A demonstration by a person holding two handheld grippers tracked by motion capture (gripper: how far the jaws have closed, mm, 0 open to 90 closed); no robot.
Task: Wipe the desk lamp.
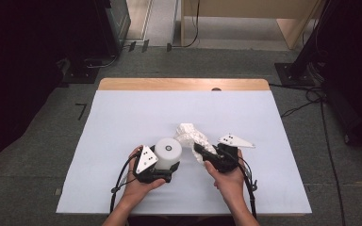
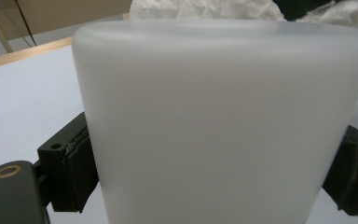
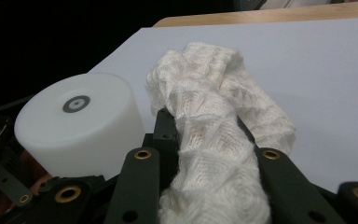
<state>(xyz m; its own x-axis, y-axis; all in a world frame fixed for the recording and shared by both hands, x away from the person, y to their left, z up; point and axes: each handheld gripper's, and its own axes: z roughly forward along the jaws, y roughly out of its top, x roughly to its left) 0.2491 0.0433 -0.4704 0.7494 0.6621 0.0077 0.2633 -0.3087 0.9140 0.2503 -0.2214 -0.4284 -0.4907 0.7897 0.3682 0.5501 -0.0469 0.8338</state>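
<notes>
Even, soft overhead light falls on the pale surface (image 1: 122, 122), which reads bright with only faint shadows beneath the white cylinder (image 1: 168, 153). Around the surface the room sinks into near black. In the left gripper view the cylinder is close and blurred; the knitted cloth (image 3: 214, 140) stays fairly sharp.

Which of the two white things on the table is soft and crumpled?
The knitted cloth in the right hand-held gripper; the cylinder is smooth and rigid.
</notes>
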